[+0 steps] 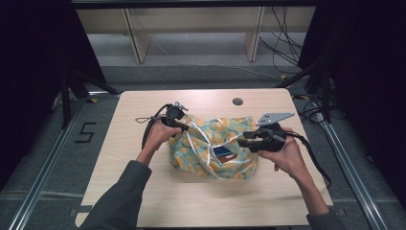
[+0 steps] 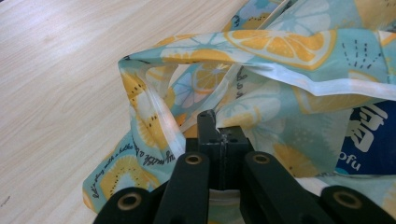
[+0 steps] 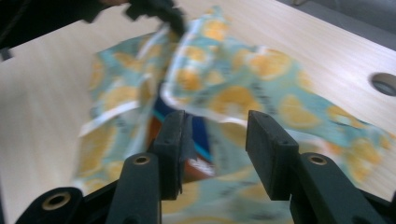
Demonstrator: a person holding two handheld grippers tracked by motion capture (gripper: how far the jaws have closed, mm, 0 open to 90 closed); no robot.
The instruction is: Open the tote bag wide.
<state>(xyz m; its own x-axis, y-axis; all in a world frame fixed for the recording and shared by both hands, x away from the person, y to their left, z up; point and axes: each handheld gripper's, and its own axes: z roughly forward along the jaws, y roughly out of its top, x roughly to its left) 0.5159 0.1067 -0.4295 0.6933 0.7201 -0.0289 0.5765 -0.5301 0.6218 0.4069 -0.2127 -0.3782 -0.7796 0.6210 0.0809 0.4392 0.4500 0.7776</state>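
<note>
Left claw pinches the rim of the lemon-print tote bag on the desk, probably to hold its mouth open, while right claw hangs spread just before the blue packet inside.

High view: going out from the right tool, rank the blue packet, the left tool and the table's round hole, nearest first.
1. Blue packet: in the bag's mouth, just left of the right tool.
2. Round hole: at the table's far edge, beyond the right tool.
3. Left tool: across the bag, shut on its left rim.
</note>
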